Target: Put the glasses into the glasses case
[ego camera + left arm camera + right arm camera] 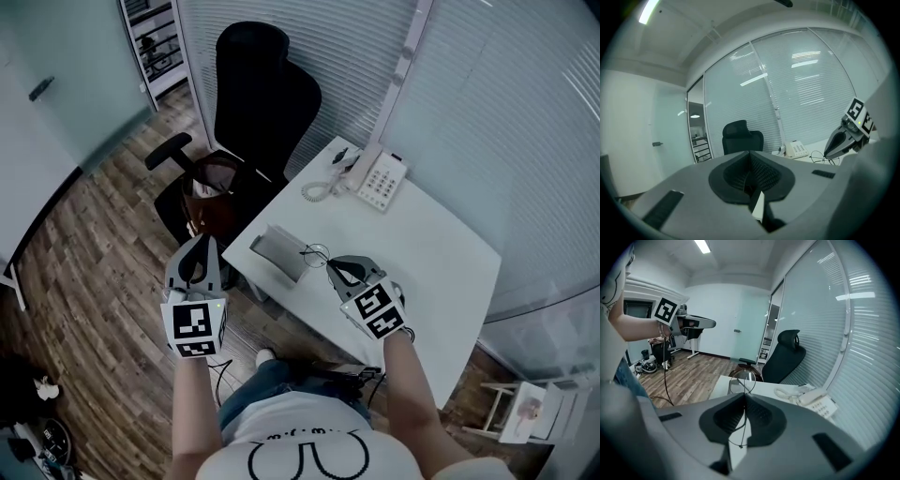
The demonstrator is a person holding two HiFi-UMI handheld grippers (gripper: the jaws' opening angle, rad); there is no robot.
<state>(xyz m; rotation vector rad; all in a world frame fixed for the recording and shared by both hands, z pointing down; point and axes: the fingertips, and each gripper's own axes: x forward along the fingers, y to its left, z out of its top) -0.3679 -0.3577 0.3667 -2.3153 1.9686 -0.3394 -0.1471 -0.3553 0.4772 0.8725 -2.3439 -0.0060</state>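
Observation:
The thin wire-rimmed glasses hang above the white table, and my right gripper is shut on their frame. In the right gripper view one round lens sticks out past the closed tips of my right gripper. The grey glasses case lies open on the table's near-left corner, just left of the glasses. My left gripper is held in the air off the table's left edge, jaws together and nothing in them. In the left gripper view, the right gripper and the glasses show at the right.
A white desk phone with a coiled cord sits at the table's far side. A black office chair with a brown bag on its seat stands against the table's left side. Glass walls with blinds close in the far and right sides.

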